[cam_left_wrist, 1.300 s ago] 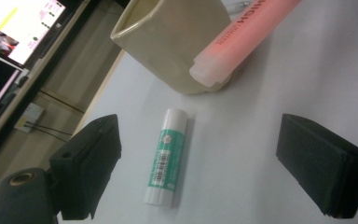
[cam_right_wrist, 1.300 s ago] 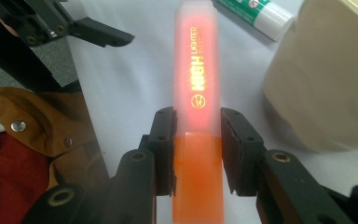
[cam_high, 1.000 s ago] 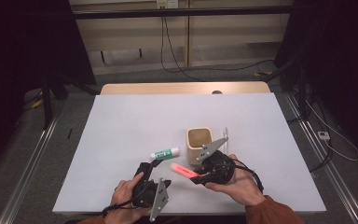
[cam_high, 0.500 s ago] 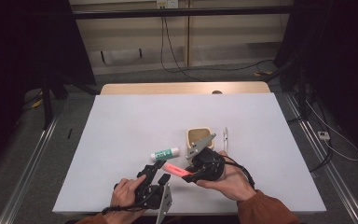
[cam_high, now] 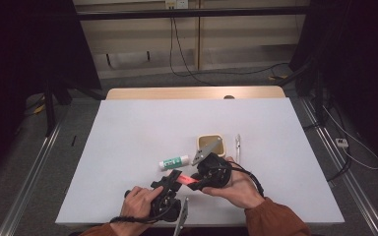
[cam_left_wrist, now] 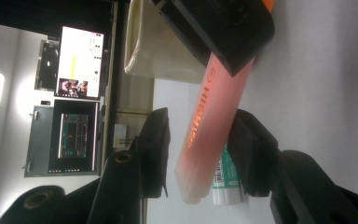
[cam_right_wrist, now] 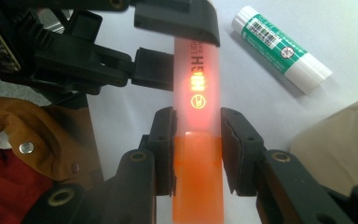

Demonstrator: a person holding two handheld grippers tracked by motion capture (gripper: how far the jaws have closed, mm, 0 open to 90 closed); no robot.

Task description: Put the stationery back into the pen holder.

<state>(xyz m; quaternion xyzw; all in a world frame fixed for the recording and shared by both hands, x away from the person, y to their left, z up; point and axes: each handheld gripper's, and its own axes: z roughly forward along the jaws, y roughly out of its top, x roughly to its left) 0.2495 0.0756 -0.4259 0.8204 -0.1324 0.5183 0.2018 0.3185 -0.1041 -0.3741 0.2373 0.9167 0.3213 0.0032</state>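
Note:
An orange highlighter [cam_high: 184, 179] with a pale translucent cap is held level above the table's front, between the two grippers. My right gripper [cam_right_wrist: 196, 140] is shut on it where the cap meets the orange barrel [cam_right_wrist: 198, 186]. My left gripper [cam_left_wrist: 200, 158] is open with its jaws on either side of the cap end [cam_left_wrist: 205, 135]. One jaw touches the cap and a narrow gap shows at the other. In the high view the left gripper [cam_high: 171, 183] is front left of the right gripper [cam_high: 197, 181].
A green and white glue stick [cam_high: 173, 161] lies on the white table [cam_high: 128, 147] just beyond the grippers. A beige square cup [cam_high: 210, 143] stands behind the right gripper, with a pen [cam_high: 237, 147] to its right. Monitors show in the left gripper view.
The right gripper has carried the highlighter left and nearer the person, which uncovered the pen. The left gripper has moved up to it, and its jaws now straddle the cap.

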